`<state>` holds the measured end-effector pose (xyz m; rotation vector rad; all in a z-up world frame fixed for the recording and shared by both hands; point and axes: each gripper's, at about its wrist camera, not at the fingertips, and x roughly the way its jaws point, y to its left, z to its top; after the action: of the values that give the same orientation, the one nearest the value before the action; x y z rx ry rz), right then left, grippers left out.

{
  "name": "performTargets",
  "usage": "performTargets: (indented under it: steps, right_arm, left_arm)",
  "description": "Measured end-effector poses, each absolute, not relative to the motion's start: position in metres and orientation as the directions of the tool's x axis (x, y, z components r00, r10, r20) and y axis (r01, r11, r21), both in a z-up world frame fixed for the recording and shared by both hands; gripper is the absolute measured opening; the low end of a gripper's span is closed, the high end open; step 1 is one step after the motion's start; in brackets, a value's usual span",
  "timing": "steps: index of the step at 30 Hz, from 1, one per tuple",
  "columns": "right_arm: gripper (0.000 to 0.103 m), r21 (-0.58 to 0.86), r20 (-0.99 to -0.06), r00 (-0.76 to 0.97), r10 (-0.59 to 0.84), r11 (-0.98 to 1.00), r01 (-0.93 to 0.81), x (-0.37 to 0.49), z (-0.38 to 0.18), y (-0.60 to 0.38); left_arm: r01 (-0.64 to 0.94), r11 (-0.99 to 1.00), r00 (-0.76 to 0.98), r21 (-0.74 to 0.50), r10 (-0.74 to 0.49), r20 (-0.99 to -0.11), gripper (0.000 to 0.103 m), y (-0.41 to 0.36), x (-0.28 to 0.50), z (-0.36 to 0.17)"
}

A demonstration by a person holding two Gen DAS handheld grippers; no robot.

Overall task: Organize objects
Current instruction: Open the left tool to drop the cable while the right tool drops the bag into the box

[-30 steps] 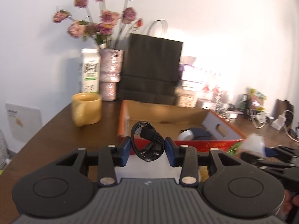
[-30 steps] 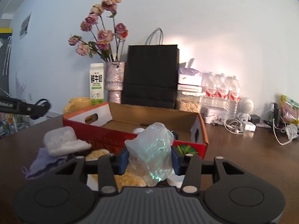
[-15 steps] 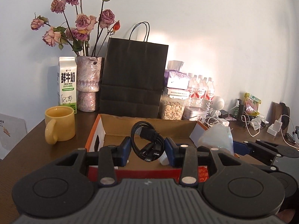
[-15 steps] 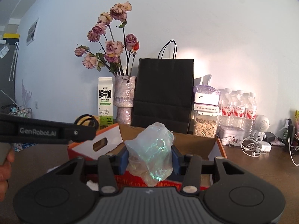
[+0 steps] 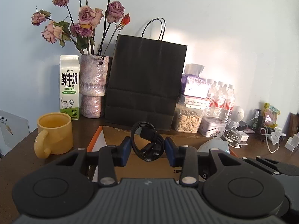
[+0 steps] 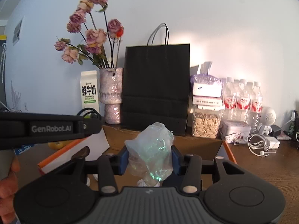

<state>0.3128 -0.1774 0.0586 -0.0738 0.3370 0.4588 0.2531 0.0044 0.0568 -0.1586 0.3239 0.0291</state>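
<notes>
1. A yellow ceramic mug (image 5: 54, 133) stood near the left edge of the dark wooden table (image 5: 16, 166), with a white-and-green milk carton (image 5: 69, 86) behind it at the back edge.
2. The left tongs (image 5: 147, 151) were clenched on a coiled black cable (image 5: 146, 141), held above the open orange-edged cardboard box (image 5: 97, 141).
3. The right tongs (image 6: 150, 160) gripped a crumpled clear plastic bag (image 6: 151, 155) over the same box, in front of the black paper bag (image 6: 156, 87).
</notes>
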Motion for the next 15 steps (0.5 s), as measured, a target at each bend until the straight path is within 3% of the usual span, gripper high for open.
performTargets:
  steps: [8, 10, 11, 13, 14, 15]
  right_arm:
    - [0.045, 0.030, -0.381, 0.821, 0.426, 0.893, -0.449, 0.323, 0.047, -0.181]
    - [0.051, 0.024, -0.397, 0.814, 0.424, 0.891, -0.453, 0.323, 0.046, -0.182]
    - [0.057, 0.023, -0.397, 0.816, 0.420, 0.893, -0.449, 0.321, 0.046, -0.182]
    - [0.078, 0.015, -0.402, 0.819, 0.409, 0.897, -0.441, 0.319, 0.046, -0.185]
    - [0.092, 0.015, -0.397, 0.824, 0.405, 0.900, -0.436, 0.318, 0.047, -0.186]
    - [0.100, 0.017, -0.387, 0.830, 0.401, 0.903, -0.429, 0.317, 0.049, -0.188]
  left_arm:
    - [-0.048, 0.987, 0.933, -0.154, -0.011, -0.360, 0.040, 0.008, 0.261, 0.047]
    - [-0.041, 0.987, 0.932, -0.157, -0.019, -0.362, 0.041, 0.008, 0.259, 0.047]
    - [-0.041, 0.986, 0.933, -0.160, -0.020, -0.360, 0.048, 0.008, 0.258, 0.047]
    - [-0.052, 0.986, 0.936, -0.156, -0.006, -0.351, 0.077, 0.009, 0.255, 0.049]
    - [-0.061, 0.987, 0.939, -0.151, 0.006, -0.345, 0.099, 0.009, 0.253, 0.049]
    - [-0.073, 0.987, 0.942, -0.144, 0.021, -0.335, 0.103, 0.008, 0.251, 0.051]
